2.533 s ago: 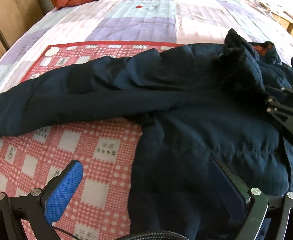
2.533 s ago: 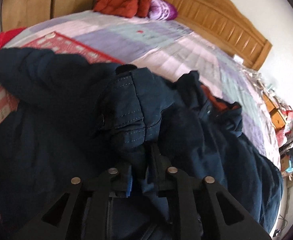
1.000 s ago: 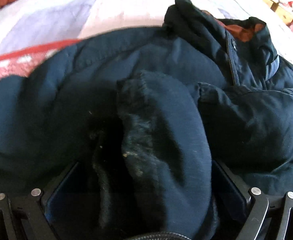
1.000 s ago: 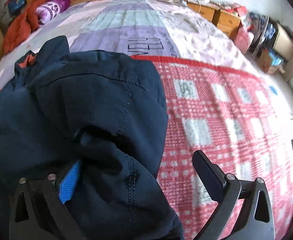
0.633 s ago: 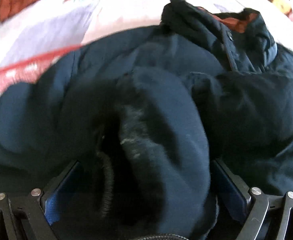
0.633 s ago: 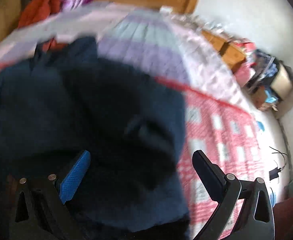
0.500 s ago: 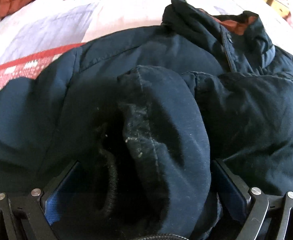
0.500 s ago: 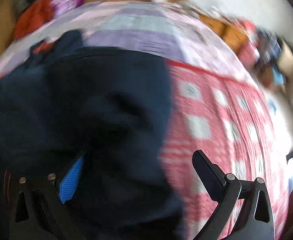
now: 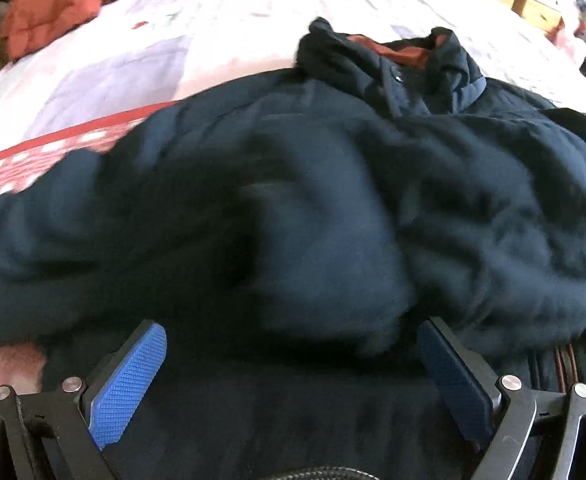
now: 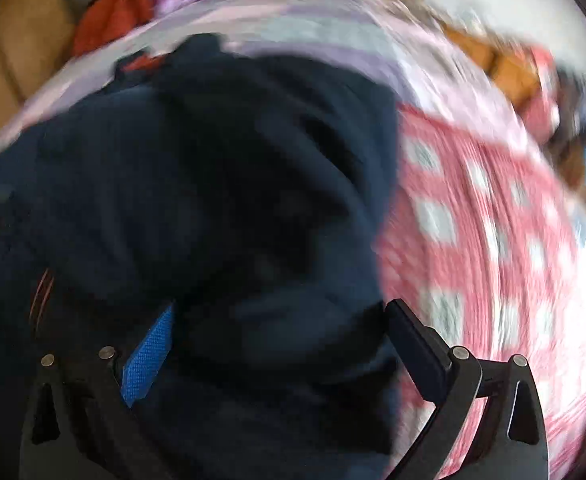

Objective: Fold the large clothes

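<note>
I see the jacket (image 9: 333, 200) lying on the red checked blanket (image 10: 493, 240), with its collar (image 9: 413, 52) toward the far side of the bed (image 9: 173, 40). Both sleeves are now folded in over the body of the jacket. A moment ago the left sleeve lay stretched out over the blanket, and now it makes a thick roll on the jacket's middle.

My left gripper (image 9: 293, 364) stands wide apart, just in front of this roll; half a second ago the sleeve end filled the space between the fingers, now it is out of them. My right gripper (image 10: 277, 344) is also wide apart, with jacket cloth bulging between its fingers but not pinched; before, it was closed on the right sleeve. The right view is blurred, so this gripper is moving.

I judge the sleeve step as done. What is left is to fold the body, probably hem toward collar. The padded sleeves may spring open again.
</note>
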A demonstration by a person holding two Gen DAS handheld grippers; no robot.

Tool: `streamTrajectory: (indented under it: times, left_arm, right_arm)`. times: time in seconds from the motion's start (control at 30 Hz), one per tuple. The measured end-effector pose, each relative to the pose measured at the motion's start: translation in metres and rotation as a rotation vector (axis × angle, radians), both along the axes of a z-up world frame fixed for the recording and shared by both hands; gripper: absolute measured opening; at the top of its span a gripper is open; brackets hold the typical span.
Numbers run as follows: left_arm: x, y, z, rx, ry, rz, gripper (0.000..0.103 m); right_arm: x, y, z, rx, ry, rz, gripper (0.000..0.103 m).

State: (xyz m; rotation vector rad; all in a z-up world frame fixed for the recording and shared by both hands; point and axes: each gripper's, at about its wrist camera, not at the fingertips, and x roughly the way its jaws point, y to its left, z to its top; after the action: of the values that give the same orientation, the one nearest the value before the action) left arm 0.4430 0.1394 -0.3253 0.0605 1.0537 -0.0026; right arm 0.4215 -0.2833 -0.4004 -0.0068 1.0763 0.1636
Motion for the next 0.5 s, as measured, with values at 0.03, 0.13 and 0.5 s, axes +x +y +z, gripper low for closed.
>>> streamTrajectory:
  times: [0.03,0.13,0.5]
  left_arm:
    - [-0.01,0.002,0.005,0.01,-0.003,0.0,0.103]
    - [-0.042,0.013,0.016,0.036,-0.004,0.012,0.103]
    - [-0.099,0.027,0.047,-0.017,-0.008,0.151,0.103]
  right_arm:
    - [-0.001,-0.015,0.0,0.027,0.014,-0.037,0.102]
    - [-0.018,-0.022,0.015,-0.028,-0.023,-0.044,0.102]
    - [0.005,0.033,0.052,-0.041,-0.175,-0.004,0.102]
